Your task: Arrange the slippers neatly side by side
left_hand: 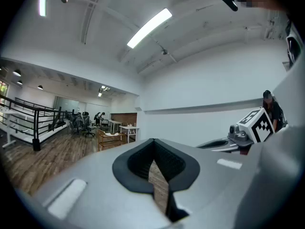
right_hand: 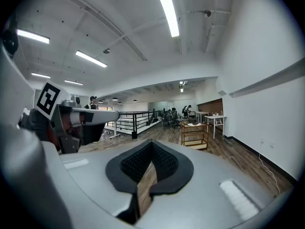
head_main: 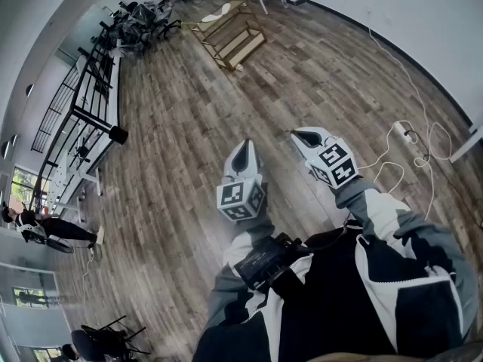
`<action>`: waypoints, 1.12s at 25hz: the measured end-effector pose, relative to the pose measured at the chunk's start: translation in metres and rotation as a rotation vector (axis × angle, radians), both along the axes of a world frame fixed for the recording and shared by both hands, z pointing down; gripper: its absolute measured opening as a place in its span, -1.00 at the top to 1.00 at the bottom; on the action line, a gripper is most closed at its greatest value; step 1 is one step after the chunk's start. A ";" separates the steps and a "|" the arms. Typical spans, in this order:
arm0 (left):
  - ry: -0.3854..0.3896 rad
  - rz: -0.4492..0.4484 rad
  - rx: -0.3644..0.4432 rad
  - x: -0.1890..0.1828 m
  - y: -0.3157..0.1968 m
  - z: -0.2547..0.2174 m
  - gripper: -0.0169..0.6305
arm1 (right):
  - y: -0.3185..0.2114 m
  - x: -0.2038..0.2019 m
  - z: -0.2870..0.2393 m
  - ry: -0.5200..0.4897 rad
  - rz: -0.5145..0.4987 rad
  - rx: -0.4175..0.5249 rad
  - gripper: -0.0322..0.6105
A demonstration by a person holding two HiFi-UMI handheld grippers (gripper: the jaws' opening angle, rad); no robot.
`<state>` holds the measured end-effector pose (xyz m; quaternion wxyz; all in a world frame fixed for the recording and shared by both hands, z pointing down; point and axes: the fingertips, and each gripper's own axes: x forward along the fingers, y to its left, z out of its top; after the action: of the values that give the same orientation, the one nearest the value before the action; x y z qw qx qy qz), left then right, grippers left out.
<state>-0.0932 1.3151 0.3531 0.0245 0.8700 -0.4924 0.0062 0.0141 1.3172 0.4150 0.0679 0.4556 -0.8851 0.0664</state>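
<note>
No slippers show in any view. In the head view both grippers are held out level above the wooden floor [head_main: 189, 111], side by side and apart. My left gripper [head_main: 242, 151] is shut with nothing between its jaws; its own view shows the dark pads [left_hand: 143, 163] meeting, with only floor beyond. My right gripper [head_main: 302, 136] is also shut and empty, its pads [right_hand: 164, 163] closed together. Each gripper shows in the other's view: the right gripper [left_hand: 248, 128] at the right, the left gripper [right_hand: 71, 118] at the left.
A wooden shelf rack [head_main: 230, 32] stands far ahead near the white wall. A white cable with a power strip [head_main: 404, 132] lies on the floor at the right. A black railing [head_main: 83, 104] runs along the left, with office chairs [head_main: 139, 17] beyond. A person [head_main: 45, 228] stands at far left.
</note>
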 end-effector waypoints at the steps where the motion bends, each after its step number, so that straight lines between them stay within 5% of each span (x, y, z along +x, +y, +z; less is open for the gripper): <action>1: -0.001 -0.001 -0.001 0.000 0.000 0.000 0.92 | 0.000 0.000 -0.001 0.002 0.000 0.001 0.89; 28: -0.018 -0.001 -0.019 0.016 0.004 0.007 0.92 | 0.003 0.009 -0.007 -0.015 -0.004 0.023 0.89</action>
<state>-0.0776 1.3196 0.3604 0.0286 0.8694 -0.4930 0.0187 0.0229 1.3202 0.4075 0.0563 0.4539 -0.8873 0.0594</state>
